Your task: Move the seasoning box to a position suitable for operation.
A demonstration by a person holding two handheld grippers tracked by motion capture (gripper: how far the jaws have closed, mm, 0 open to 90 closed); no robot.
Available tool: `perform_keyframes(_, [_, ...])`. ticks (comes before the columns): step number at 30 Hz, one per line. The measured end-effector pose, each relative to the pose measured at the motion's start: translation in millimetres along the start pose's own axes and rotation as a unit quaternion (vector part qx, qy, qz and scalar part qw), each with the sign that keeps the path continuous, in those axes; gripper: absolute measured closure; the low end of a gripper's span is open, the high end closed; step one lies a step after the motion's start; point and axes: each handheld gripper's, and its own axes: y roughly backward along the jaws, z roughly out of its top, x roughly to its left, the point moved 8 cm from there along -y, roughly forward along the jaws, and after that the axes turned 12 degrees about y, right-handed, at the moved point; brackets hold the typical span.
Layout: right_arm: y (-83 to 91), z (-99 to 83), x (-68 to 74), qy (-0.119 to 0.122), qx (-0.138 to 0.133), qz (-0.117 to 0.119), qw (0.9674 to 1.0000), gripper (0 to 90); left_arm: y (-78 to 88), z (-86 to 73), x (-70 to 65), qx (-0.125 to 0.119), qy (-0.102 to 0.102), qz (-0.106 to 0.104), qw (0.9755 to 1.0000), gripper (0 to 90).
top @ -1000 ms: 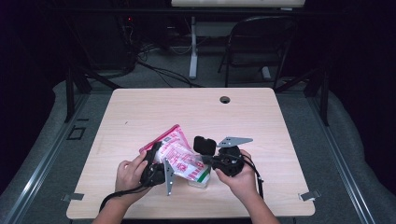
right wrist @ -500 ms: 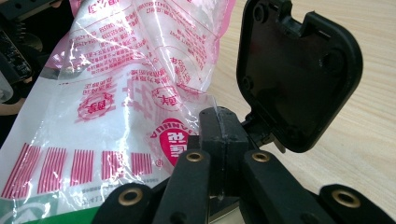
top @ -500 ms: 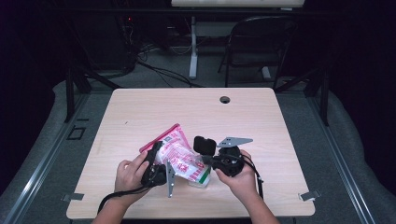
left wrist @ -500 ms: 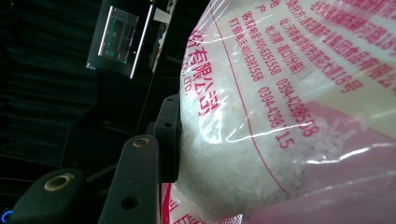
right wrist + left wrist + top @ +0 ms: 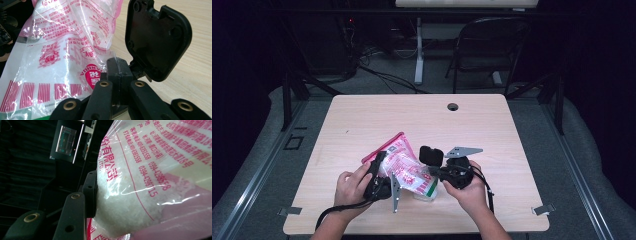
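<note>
A clear plastic bag (image 5: pixel 408 167) with red print and white grains inside is held up off the table between both hands. My left gripper (image 5: pixel 381 172) is shut on the bag's full, grain-filled part; its left jaw pad (image 5: pixel 90 192) presses into the bulge of the bag (image 5: pixel 140 185), and the other jaw is hidden behind it. My right gripper (image 5: pixel 437 172) is shut, its jaws (image 5: pixel 117 72) pinching a thin edge of the bag's film (image 5: pixel 62 57). A black rounded-square plastic piece (image 5: pixel 157 37) stands just beyond those jaws.
The wooden table (image 5: pixel 422 120) has a round cable hole (image 5: pixel 453 106) near its far edge. A black folding chair (image 5: pixel 489 45) and cables stand on the floor behind it. Both hands work near the table's front edge.
</note>
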Motion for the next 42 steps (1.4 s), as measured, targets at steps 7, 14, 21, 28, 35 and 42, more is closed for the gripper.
perform_keyframes(7, [-1.7,-0.8,-0.8,-0.001,0.000,0.002,1.0000,90.0,0.8,1.5,1.1,-0.002,-0.011,0.006,0.9999,62.0])
perform_keyframes(14, [-3.5,-3.0,-1.7,-0.002,0.003,0.000,1.0000,90.0,2.0,2.3,-0.2,-0.001,-0.020,0.007,0.9998,62.0])
perform_keyframes(21, [-4.8,-4.7,-0.8,-0.002,0.006,0.001,1.0000,90.0,3.1,2.6,-0.7,0.000,-0.029,0.006,0.9996,62.1])
perform_keyframes(28, [-6.3,-5.4,0.2,-0.003,0.008,0.002,1.0000,90.0,3.3,3.6,0.6,-0.002,-0.042,0.005,0.9991,62.2])
perform_keyframes(35, [-7.1,-5.9,1.4,-0.001,0.008,0.003,1.0000,90.0,4.5,4.2,1.3,-0.001,-0.056,0.002,0.9985,62.3])
perform_keyframes(42, [-6.9,-6.1,1.9,0.001,0.009,0.003,1.0000,90.0,4.7,7.4,3.5,-0.004,-0.072,0.002,0.9974,62.5])
